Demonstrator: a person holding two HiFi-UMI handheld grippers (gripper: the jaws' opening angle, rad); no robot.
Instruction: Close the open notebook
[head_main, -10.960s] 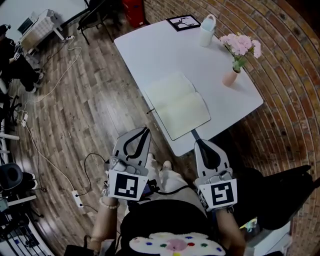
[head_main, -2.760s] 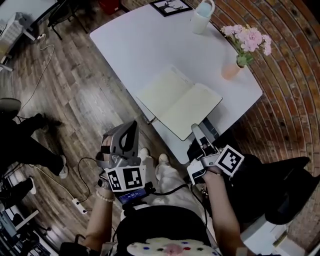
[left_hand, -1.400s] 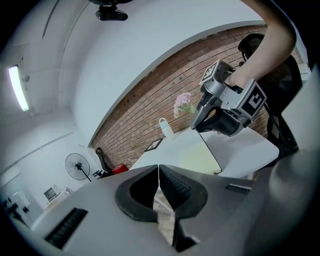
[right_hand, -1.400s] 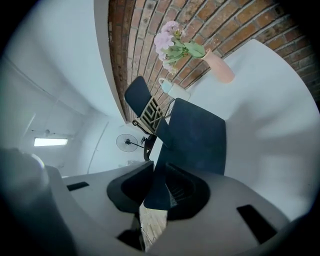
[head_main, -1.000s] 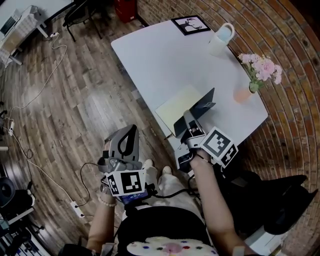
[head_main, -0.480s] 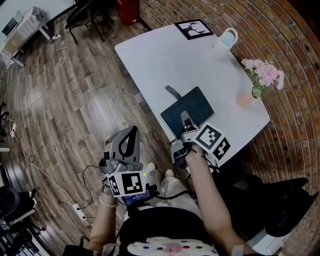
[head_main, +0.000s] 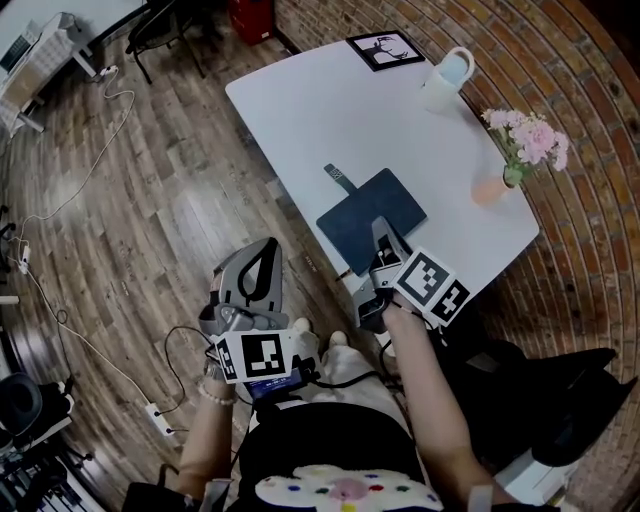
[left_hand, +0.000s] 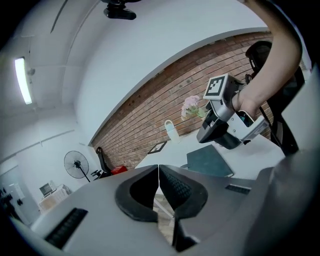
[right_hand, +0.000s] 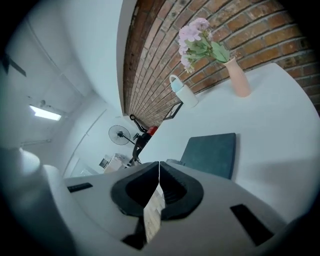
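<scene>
1. The notebook (head_main: 372, 218) lies closed, dark cover up, near the front edge of the white worktop (head_main: 330, 110).
2. The right gripper (head_main: 381, 230) is clenched on nothing, its tip by the notebook's near edge.
3. The left gripper (head_main: 266, 250), clenched and empty, is held off the worktop, above the wooden floor (head_main: 150, 200).

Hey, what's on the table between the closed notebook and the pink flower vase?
Nothing: the head view shows only bare white table between the notebook and the vase.
</scene>
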